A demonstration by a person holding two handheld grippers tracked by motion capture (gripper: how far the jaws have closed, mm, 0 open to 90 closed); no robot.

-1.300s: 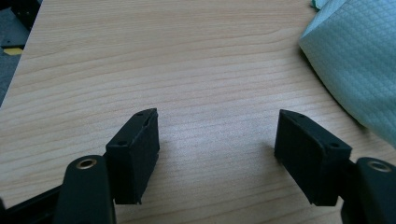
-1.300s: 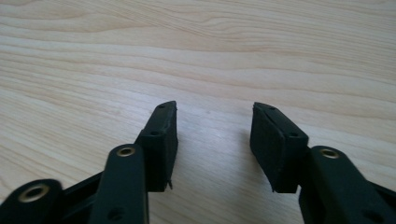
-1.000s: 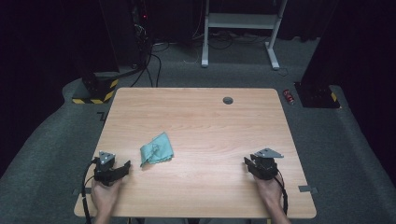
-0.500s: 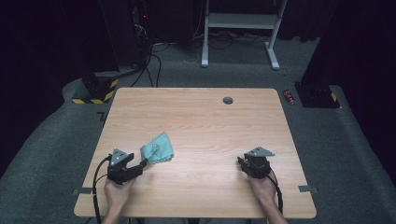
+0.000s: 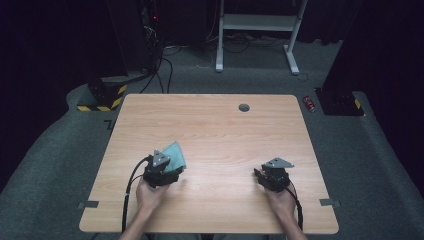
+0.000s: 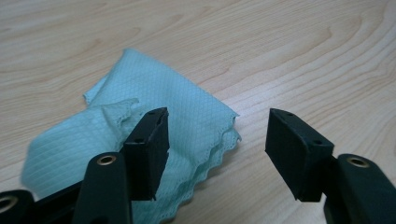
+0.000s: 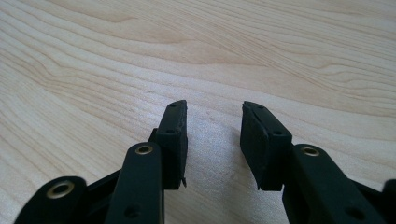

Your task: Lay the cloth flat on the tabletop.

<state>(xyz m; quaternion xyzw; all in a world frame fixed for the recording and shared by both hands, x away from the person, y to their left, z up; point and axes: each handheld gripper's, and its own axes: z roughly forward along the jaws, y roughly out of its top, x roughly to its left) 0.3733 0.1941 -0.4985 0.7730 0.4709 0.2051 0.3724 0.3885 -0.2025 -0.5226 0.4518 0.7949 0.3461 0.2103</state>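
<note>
A folded teal cloth [image 5: 175, 151] lies on the left half of the wooden table [image 5: 225, 130]. My left gripper [image 5: 165, 164] hovers over the cloth's near edge and covers part of it. In the left gripper view its jaws stand wide open [image 6: 217, 115]: the left jaw is above the cloth [image 6: 135, 116] and the right jaw is above bare wood, with the cloth's scalloped corner between them. My right gripper [image 5: 269, 174] rests low over bare wood at the near right, and its jaws [image 7: 215, 107] are open with nothing between them.
A round cable hole [image 5: 244, 107] sits near the table's far edge. On the floor beyond are a red can [image 5: 310, 103], a white desk frame [image 5: 255, 25] and a yellow-and-black striped box [image 5: 102, 96]. Grey tape marks [image 5: 88, 204] flag the near corners.
My left gripper has moved right and forward from the table's near left to the cloth's edge. My right gripper has shifted a little to the left.
</note>
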